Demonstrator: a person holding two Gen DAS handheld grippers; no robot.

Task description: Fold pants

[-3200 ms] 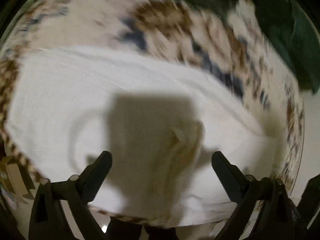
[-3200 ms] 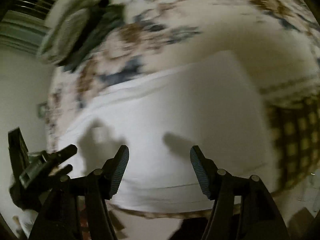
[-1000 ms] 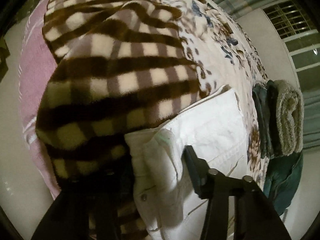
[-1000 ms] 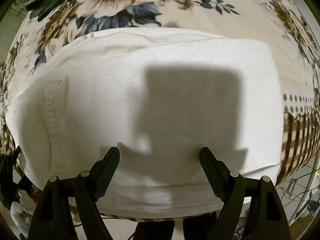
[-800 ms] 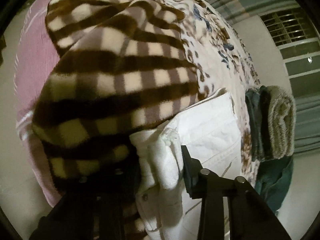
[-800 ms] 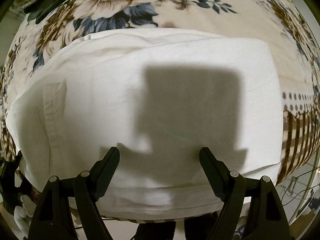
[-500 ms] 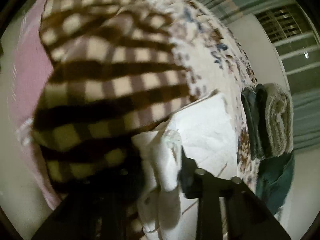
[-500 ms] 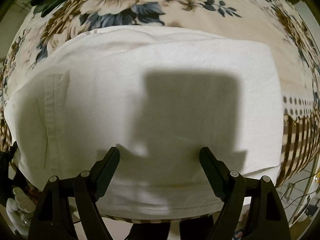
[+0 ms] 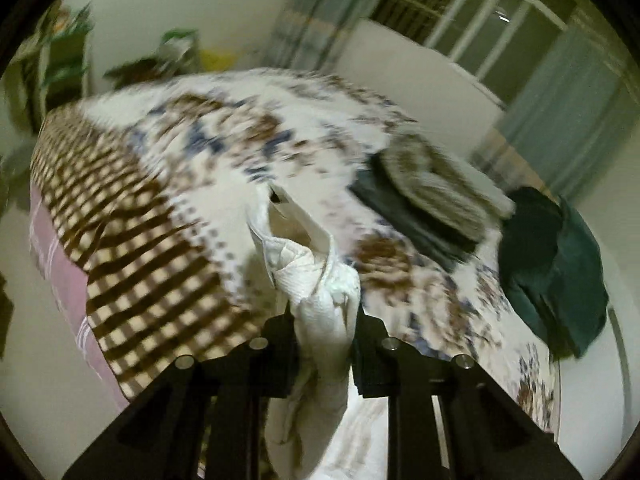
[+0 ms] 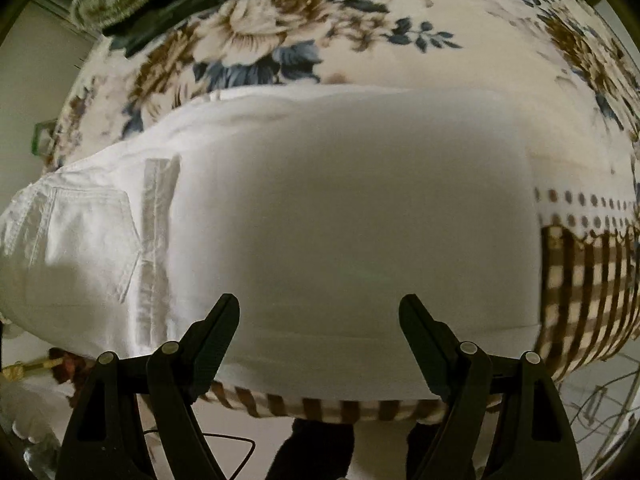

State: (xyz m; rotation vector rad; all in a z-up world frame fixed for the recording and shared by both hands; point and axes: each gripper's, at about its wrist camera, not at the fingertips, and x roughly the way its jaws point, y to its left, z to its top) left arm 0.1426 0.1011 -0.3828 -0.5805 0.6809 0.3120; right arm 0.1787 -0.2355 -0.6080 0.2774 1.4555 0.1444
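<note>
1. Lifting pants [image 9: 320,280] end off bed [image 9: 440,280]: left gripper [image 9: 324,320] jaws closing, clamping the bunched cloth.
2. Right gripper [image 10: 320,320] is hovering, jaws apart, over the flat part.
3. Next, likely: carrying the end across for the fold.

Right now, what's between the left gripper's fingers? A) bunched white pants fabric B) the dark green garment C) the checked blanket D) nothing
A: in the left wrist view the left gripper has its fingers closing on a bunched-up wad of the white pants, lifted off the floral bedspread; the dark green garment lies apart at the bed's far side.
</note>
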